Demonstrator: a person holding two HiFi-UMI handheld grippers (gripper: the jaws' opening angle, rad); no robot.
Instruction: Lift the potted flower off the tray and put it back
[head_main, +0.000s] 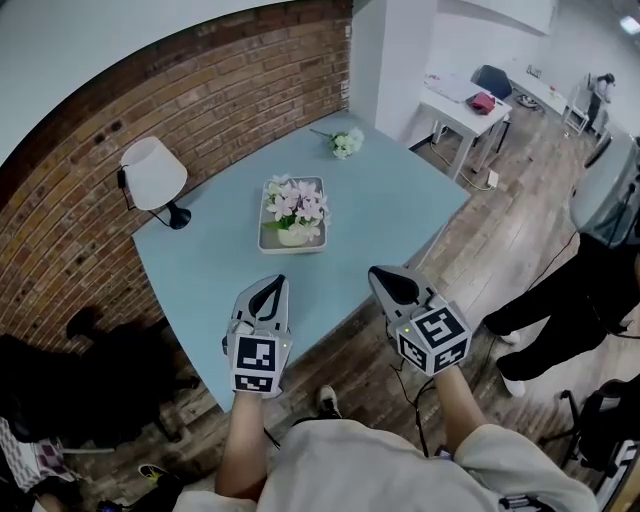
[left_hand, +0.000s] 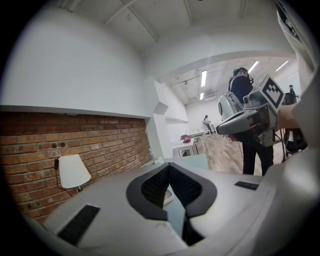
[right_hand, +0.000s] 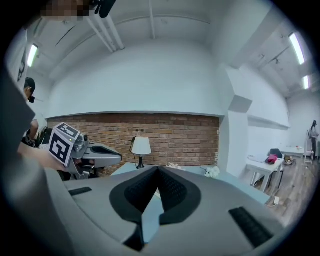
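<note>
The potted flower (head_main: 295, 212), pale pink and white blooms in a small light pot, is sitting inside the grey tray (head_main: 266, 243) near the middle of the pale blue bench (head_main: 200, 270). From the tray, a white-shaded lamp (head_main: 153, 175) is standing at about ten o'clock, close to the brick wall (head_main: 150, 110), and a loose sprig of white flowers (head_main: 346, 142) is lying at about one o'clock near the far corner. The person is holding both tools over the near edge of the bench, at about six o'clock from the tray and well apart from it. The left hand-held gripper (head_main: 275, 283) is pointing toward twelve o'clock with its jaws pressed together and nothing between them. The right hand-held gripper (head_main: 385, 276) is angling toward eleven o'clock, its jaws likewise closed on nothing. Each is carrying a cube, the left cube (head_main: 254, 364) and the right cube (head_main: 433, 338), and the print showing on them is black-and-white square marker patterns, not lettering. At three o'clock a bystander in dark trousers (head_main: 560, 310) is standing on the wooden floor (head_main: 500, 230). Further off, at about one o'clock, a white desk (head_main: 465, 115) is holding a red object (head_main: 482, 102), too small to identify.
</note>
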